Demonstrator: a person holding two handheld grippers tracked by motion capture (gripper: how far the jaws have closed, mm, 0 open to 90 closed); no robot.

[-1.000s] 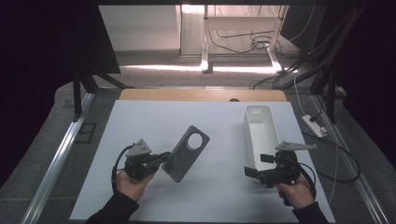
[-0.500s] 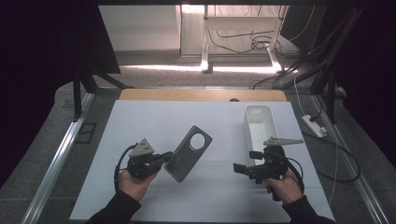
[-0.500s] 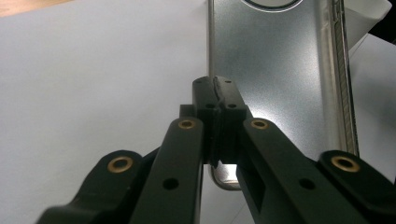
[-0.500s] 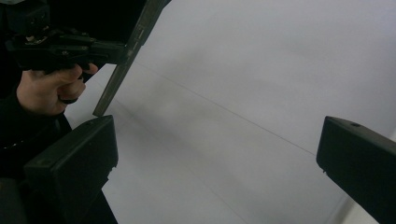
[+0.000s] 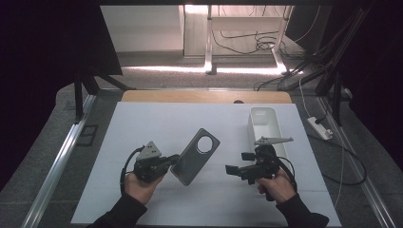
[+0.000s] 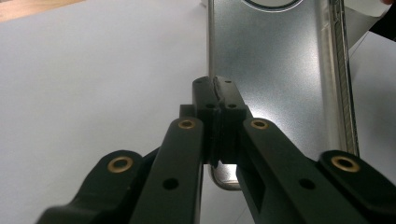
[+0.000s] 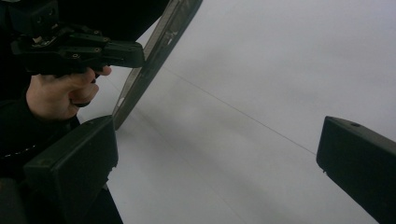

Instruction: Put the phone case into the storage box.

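Note:
A grey phone case [image 5: 196,156] with a round camera hole is held tilted above the white mat [image 5: 142,123]. My left gripper [image 5: 173,159] is shut on the case's lower left edge. In the left gripper view the jaws [image 6: 215,91] pinch the rim of the case [image 6: 275,70]. To the case's right, my right gripper [image 5: 236,162] points left with its jaws wide apart and nothing between them. In the right gripper view its jaws [image 7: 215,135] frame bare mat, with the case [image 7: 156,51] seen edge-on and the left gripper [image 7: 135,49] on it at the upper left.
A white rectangular bin [image 5: 263,118] stands on the mat just behind the right hand. A power strip [image 5: 321,128] and cables lie off the mat to the right. The wooden table edge [image 5: 204,96] runs along the back.
My right gripper has moved left across the mat, away from the bin and closer to the case. The left gripper and the case have barely shifted.

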